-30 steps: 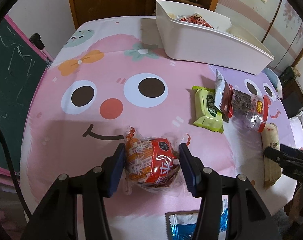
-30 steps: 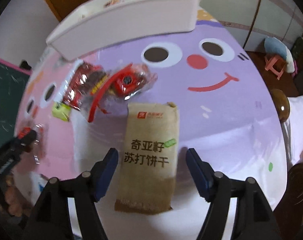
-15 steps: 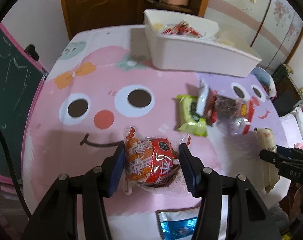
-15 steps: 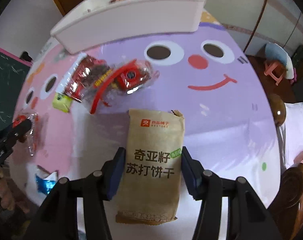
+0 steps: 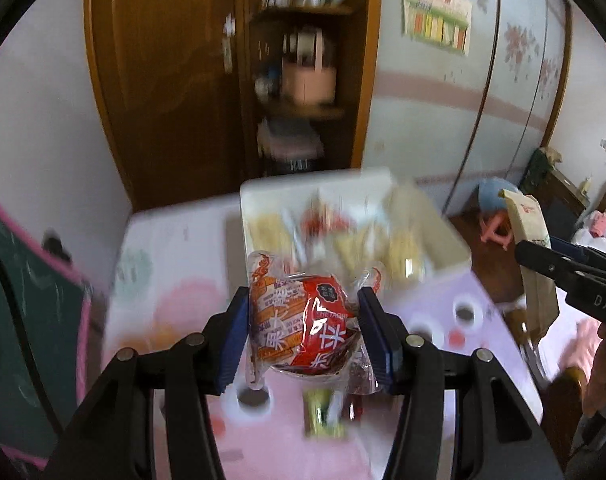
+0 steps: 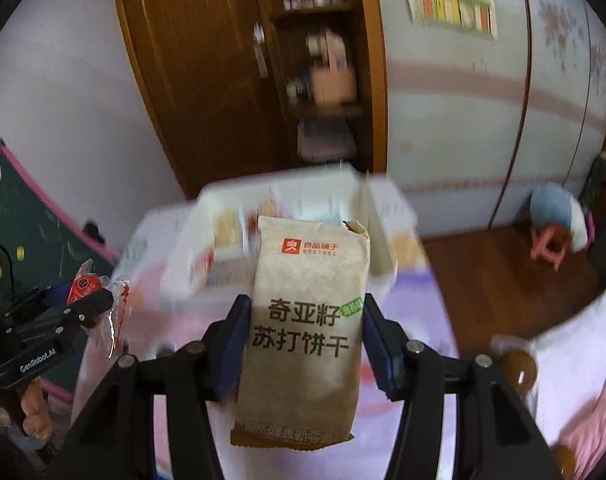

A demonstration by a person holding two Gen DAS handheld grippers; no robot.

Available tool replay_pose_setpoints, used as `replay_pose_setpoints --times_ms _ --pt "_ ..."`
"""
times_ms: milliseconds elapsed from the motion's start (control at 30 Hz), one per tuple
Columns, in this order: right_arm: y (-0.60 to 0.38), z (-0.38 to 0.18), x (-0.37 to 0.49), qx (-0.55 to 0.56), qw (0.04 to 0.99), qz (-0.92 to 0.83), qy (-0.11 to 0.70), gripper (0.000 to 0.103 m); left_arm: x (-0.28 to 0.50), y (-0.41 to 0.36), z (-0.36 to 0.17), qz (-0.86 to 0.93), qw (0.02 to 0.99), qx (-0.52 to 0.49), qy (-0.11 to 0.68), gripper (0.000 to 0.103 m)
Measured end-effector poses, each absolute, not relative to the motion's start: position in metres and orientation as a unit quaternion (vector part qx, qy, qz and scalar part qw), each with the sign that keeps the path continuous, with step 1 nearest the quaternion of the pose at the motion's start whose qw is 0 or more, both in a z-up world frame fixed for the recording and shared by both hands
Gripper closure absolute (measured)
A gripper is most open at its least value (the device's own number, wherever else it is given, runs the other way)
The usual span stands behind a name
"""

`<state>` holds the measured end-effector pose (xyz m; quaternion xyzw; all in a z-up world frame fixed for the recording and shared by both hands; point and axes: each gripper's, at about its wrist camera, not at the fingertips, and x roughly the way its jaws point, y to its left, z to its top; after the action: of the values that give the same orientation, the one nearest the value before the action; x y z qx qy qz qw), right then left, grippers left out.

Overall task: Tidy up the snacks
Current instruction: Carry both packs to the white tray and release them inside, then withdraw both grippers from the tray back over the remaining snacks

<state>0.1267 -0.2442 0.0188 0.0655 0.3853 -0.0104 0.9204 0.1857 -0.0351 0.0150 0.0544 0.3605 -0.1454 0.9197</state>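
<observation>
Left tongs [image 5: 303, 332] clamp the red snack bag [image 5: 303, 328]; right tongs [image 6: 305, 340], just closed, pinch the tan cracker pack [image 6: 307, 320], long axis pointing up-frame.

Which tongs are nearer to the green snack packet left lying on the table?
Left. The left tongs, shut on the red-orange snack bag, hang just above the green packet. The right tongs, gripping the brown cracker pack, are raised off to its right.

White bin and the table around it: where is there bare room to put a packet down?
Blurred, but the white bin looks crowded across its middle; its far strip seems bare. The tablecloth left of the bin is bare. Near the green packet it is crowded.
</observation>
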Motion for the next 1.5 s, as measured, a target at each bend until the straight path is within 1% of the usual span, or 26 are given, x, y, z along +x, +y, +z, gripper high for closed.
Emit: replay_pose_setpoints --times_ms 133,233,300,433,467,533,567,600,633,833,1100,1333,1500 --pt "-0.249 0.053 0.171 0.058 0.936 -0.013 0.347 0.049 0.222 -0.059 0.043 -0.141 0.931 0.071 0.329 0.051" --pt "-0.252 0.059 0.201 0.057 0.938 -0.017 0.341 0.049 0.246 -0.071 0.046 -0.142 0.931 0.069 0.33 0.051" --pt "-0.252 0.056 0.22 0.056 0.937 -0.02 0.343 0.049 0.266 -0.079 0.042 -0.142 0.928 0.07 0.338 0.051" --pt "-0.246 0.032 0.262 0.05 0.927 -0.022 0.371 0.048 0.298 -0.087 0.024 -0.138 0.921 0.056 0.36 0.051" --pt "-0.245 0.026 0.27 0.046 0.924 -0.022 0.379 0.048 0.308 -0.089 0.016 -0.136 0.918 0.056 0.368 0.05" --pt "-0.242 0.01 0.285 0.036 0.916 -0.022 0.398 0.048 0.32 -0.093 0.0 -0.137 0.912 0.06 0.383 0.041" --pt "-0.24 -0.001 0.291 0.033 0.912 -0.021 0.409 0.048 0.323 -0.095 -0.007 -0.137 0.909 0.062 0.388 0.026" --pt "-0.24 -0.011 0.298 0.032 0.906 -0.019 0.421 0.048 0.326 -0.095 -0.014 -0.135 0.908 0.062 0.391 0.014" --pt "-0.24 -0.018 0.3 0.033 0.902 -0.02 0.429 0.048 0.328 -0.095 -0.02 -0.131 0.909 0.06 0.39 0.012" --pt "-0.241 -0.045 0.3 0.032 0.891 -0.026 0.453 0.047 0.329 -0.094 -0.042 -0.124 0.909 0.064 0.393 0.011" --pt "-0.237 -0.043 0.282 0.014 0.893 -0.032 0.448 0.047 0.296 -0.081 -0.029 -0.115 0.929 0.042 0.35 0.012" --pt "-0.228 -0.011 0.235 0.017 0.905 -0.029 0.423 0.047 0.257 -0.07 -0.001 -0.121 0.933 0.023 0.338 0.012" --pt "-0.225 0.016 0.195 0.025 0.915 -0.031 0.4 0.047 0.204 -0.068 0.027 -0.127 0.946 0.036 0.294 0.012"
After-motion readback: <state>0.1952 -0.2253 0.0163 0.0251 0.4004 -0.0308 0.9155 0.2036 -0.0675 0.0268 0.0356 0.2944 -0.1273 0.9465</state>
